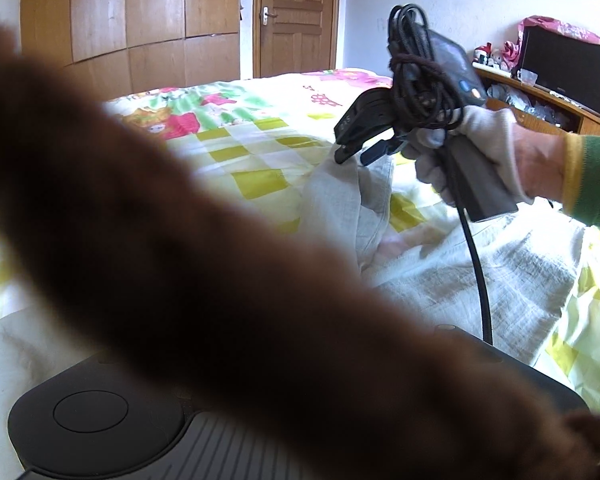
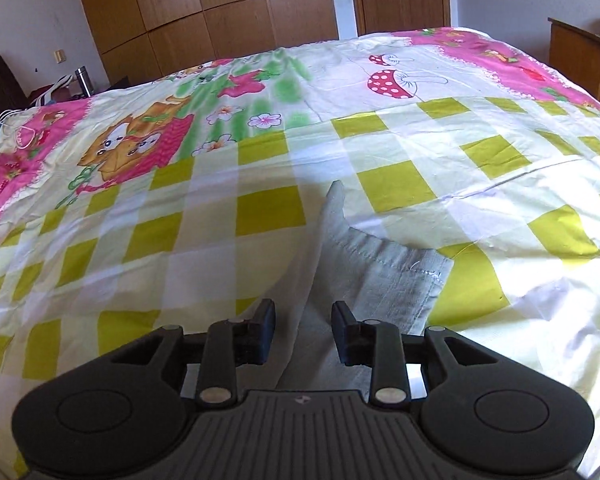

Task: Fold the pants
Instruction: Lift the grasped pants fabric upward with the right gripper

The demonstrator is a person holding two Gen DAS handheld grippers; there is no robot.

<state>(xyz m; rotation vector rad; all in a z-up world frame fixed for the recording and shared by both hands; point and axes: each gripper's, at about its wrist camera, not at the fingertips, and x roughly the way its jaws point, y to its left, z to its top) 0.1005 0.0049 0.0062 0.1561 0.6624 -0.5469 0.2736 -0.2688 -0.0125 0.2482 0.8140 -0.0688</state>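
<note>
- The pants (image 1: 480, 276) lie crumpled on the bed (image 1: 260, 152), at about 3 o'clock in your left wrist view, pale grey and loosely woven.
- Your right hand-held gripper (image 1: 346, 152) looks pinched onto a raised corner of the fabric there; in its own view (image 2: 303, 332) the fingers stand narrowly apart with cloth running up between them, so I judge a light hold rather than a firm clamp.
- Your left hand-held gripper: cannot tell. A blurred brown shape (image 1: 220, 260) sweeps across the lens from 10 to 4 o'clock and hides the fingers.
- Handling, by the look of it: light, limp, thin cloth. It will sag and drape, not hold a crease by itself, and it is not fragile.
- Best hold: the stitched hem (image 2: 396, 252), at 1 o'clock from your right fingers, where the doubled cloth gives more bite.
- Writing: none readable. The gripper body shows only a tiny mark, too small to make out.
</note>
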